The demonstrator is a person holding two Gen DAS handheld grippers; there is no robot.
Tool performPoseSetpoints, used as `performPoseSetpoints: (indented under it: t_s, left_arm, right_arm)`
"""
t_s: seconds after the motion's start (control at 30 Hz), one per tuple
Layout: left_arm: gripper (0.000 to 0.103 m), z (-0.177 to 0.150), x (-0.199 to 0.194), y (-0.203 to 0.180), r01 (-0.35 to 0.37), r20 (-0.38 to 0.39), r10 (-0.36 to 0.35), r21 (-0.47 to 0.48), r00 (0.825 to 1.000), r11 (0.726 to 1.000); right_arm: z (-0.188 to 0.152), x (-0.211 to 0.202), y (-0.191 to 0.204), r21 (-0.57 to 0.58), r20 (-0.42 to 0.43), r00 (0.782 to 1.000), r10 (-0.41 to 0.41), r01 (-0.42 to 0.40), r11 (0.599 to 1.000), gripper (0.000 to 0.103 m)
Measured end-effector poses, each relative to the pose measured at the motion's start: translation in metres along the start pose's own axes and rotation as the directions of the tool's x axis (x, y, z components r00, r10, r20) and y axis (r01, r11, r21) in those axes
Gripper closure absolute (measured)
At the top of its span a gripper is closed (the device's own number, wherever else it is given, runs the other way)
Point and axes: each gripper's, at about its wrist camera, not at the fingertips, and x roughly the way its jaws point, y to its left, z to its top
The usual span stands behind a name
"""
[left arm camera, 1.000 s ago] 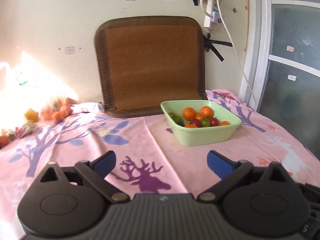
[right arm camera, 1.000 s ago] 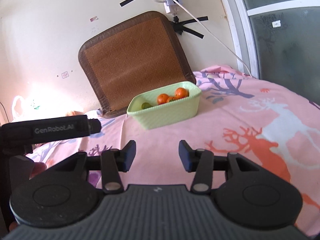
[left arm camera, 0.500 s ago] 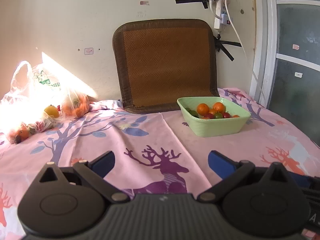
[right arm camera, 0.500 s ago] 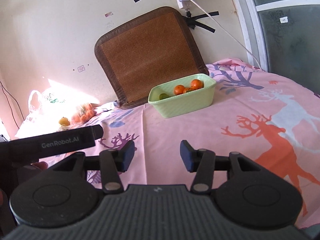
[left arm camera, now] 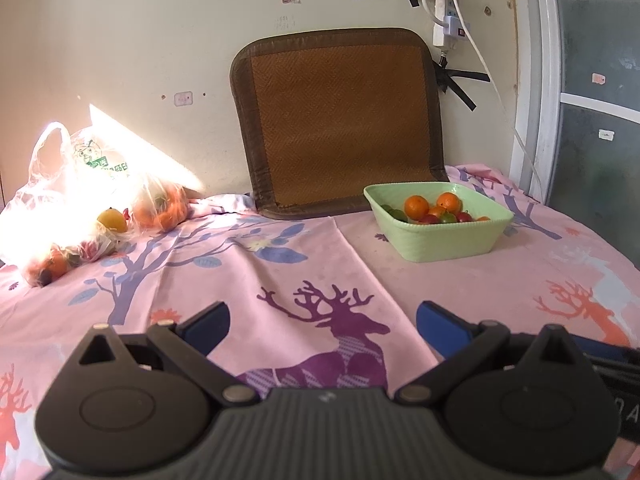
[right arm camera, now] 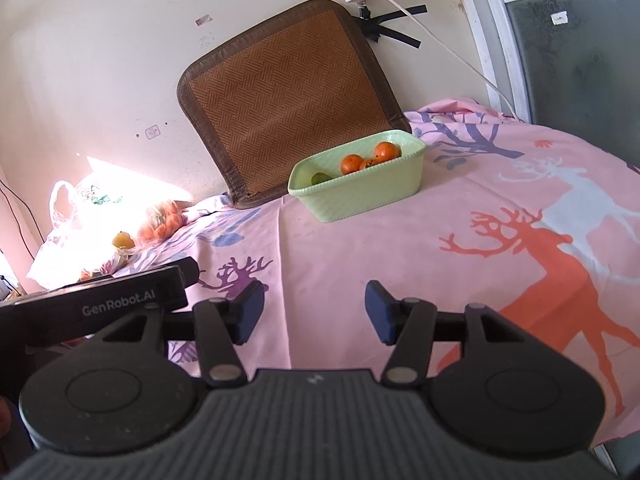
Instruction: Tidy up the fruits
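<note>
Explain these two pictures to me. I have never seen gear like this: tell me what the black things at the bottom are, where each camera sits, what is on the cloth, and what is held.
The black shapes are two hand-held grippers with cameras mounted on them, looking forward along their fingers. One picture comes from the left gripper, the other from the right gripper. Both are open and hold nothing. On the pink deer-print tablecloth stands a green basket of oranges and small red and green fruit. At the left lies a plastic bag with more fruit. A brown woven mat leans against the wall.
</note>
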Motion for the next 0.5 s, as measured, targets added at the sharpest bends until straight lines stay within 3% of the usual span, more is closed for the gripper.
performPoseSetpoints:
  t_s: [0.5]
  left_arm:
    - [0.000,-0.007,0.007,-0.012,-0.060,-0.035,0.062,0.057,0.997,0.997]
  right_arm:
    - [-0.001,0.004,-0.008,0.039,-0.017,1.000,-0.007,0.008,0.999,0.043]
